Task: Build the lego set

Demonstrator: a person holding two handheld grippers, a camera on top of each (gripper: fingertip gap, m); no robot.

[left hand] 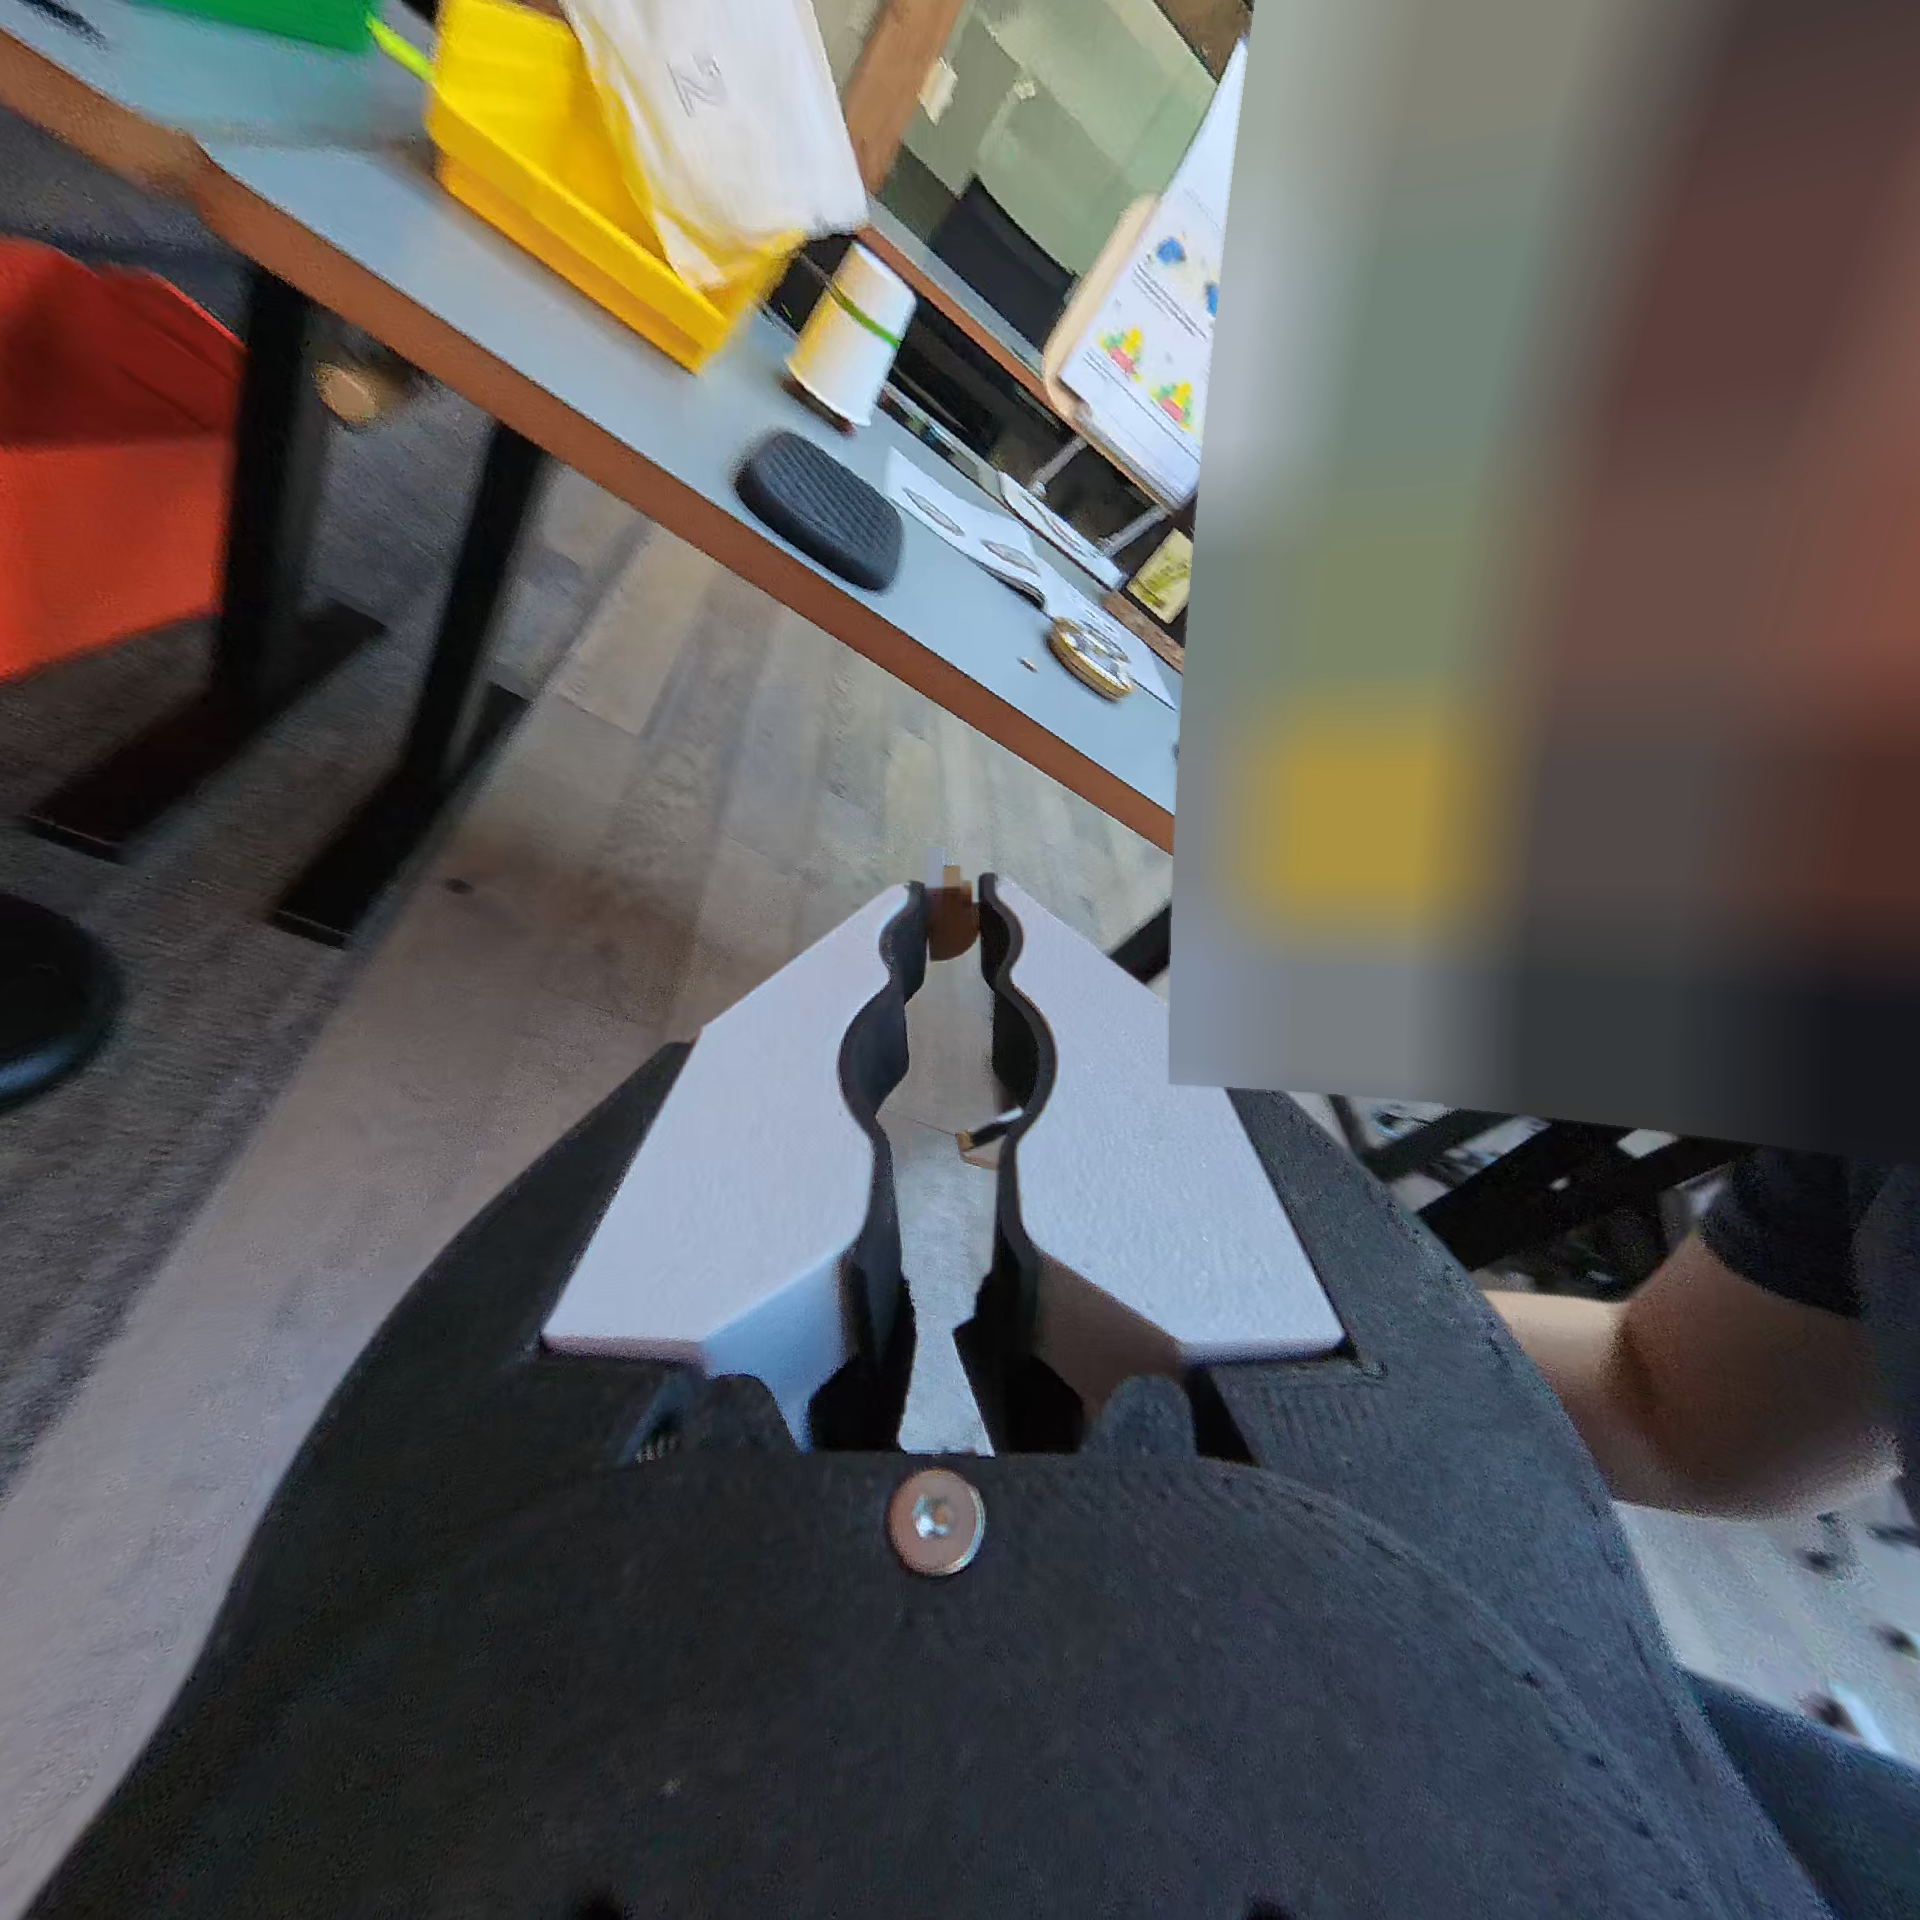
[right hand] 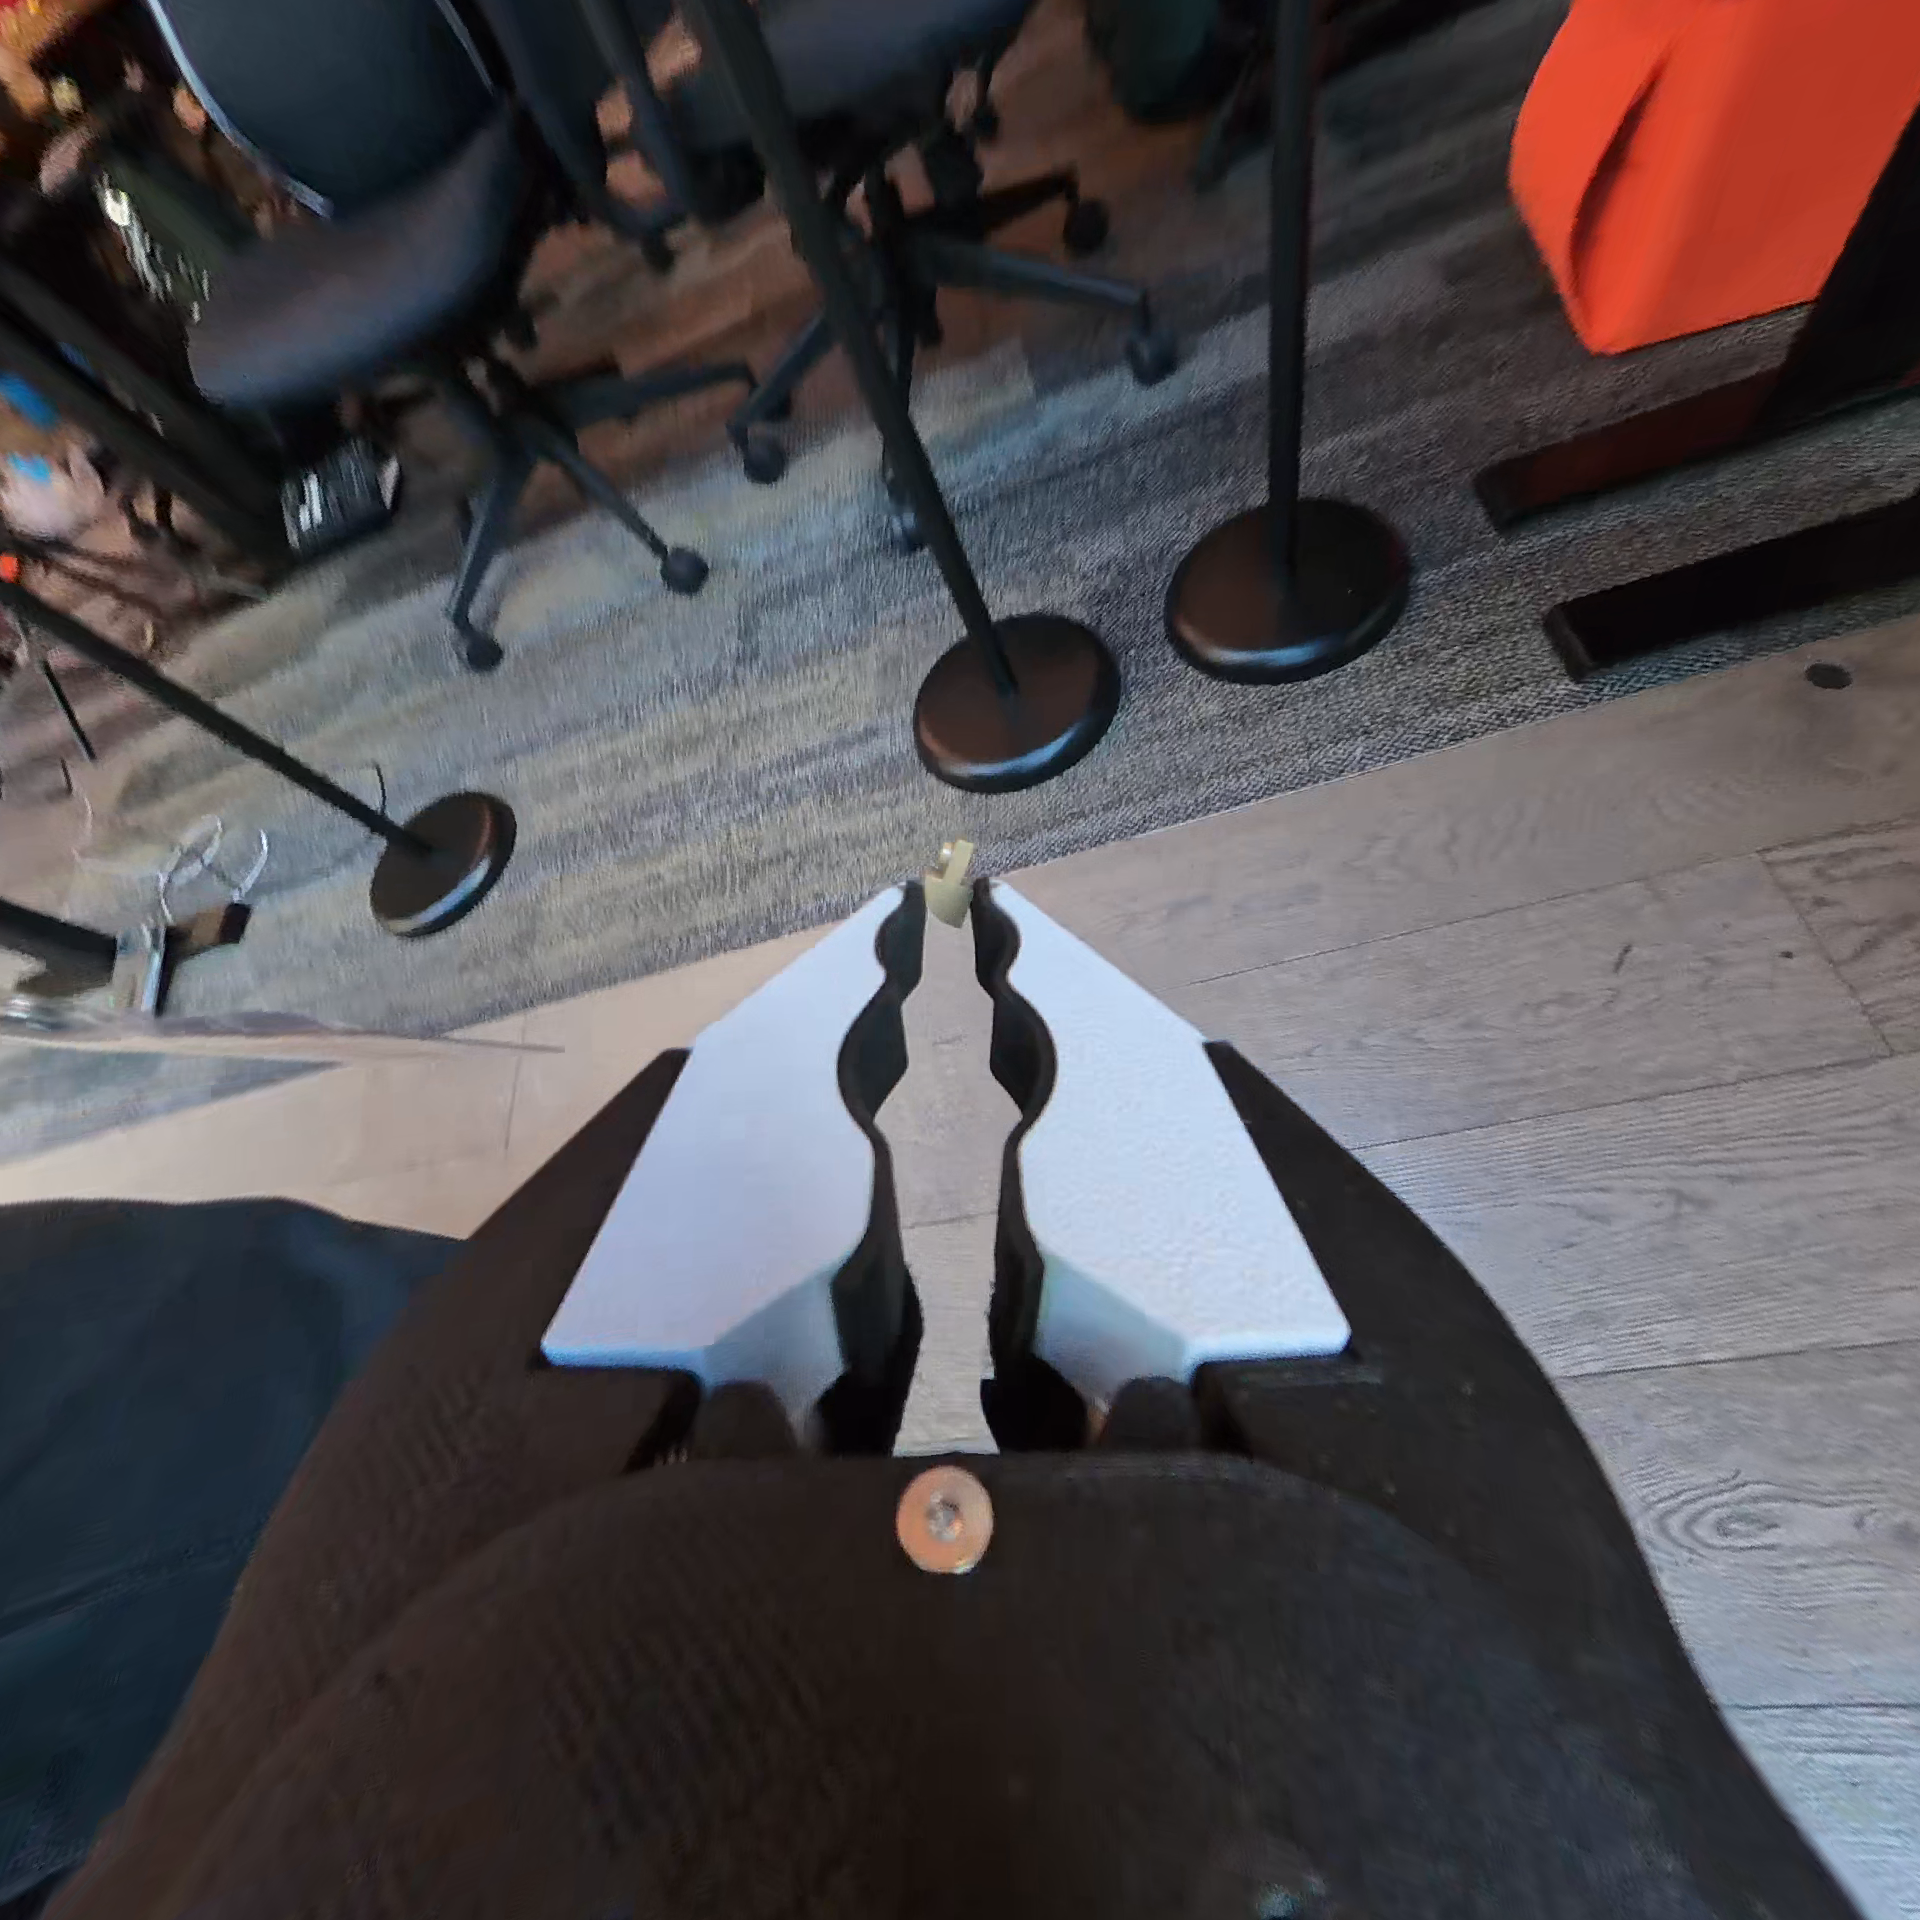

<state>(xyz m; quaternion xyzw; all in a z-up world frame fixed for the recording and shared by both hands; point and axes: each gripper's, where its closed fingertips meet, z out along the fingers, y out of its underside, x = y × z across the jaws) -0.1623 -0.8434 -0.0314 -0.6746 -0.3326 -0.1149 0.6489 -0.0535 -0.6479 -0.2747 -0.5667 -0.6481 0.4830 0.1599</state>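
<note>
My left gripper (left hand: 951, 894) is shut on a small brown and white lego piece (left hand: 951, 920) pinched at its tips, held in the air above the floor, off the table's near edge. My right gripper (right hand: 949, 896) is shut on a small tan lego piece (right hand: 949, 883) that sticks out past its tips, held above the floor. On the grey table (left hand: 623, 405) stand yellow trays (left hand: 561, 187) with a white bag, and an instruction sheet (left hand: 1153, 343) leans at the back. Neither gripper shows in the other's view.
A white cup (left hand: 852, 332), a black ribbed pad (left hand: 821, 509), papers and a round gold object (left hand: 1091, 655) lie on the table. An orange seat (left hand: 104, 457) stands left. Black round stand bases (right hand: 1018, 696) and office chairs (right hand: 343, 260) stand on the carpet. A person's leg (left hand: 1704, 1382) is at right. One gripper's finger ends stand about 35 cm off the other's.
</note>
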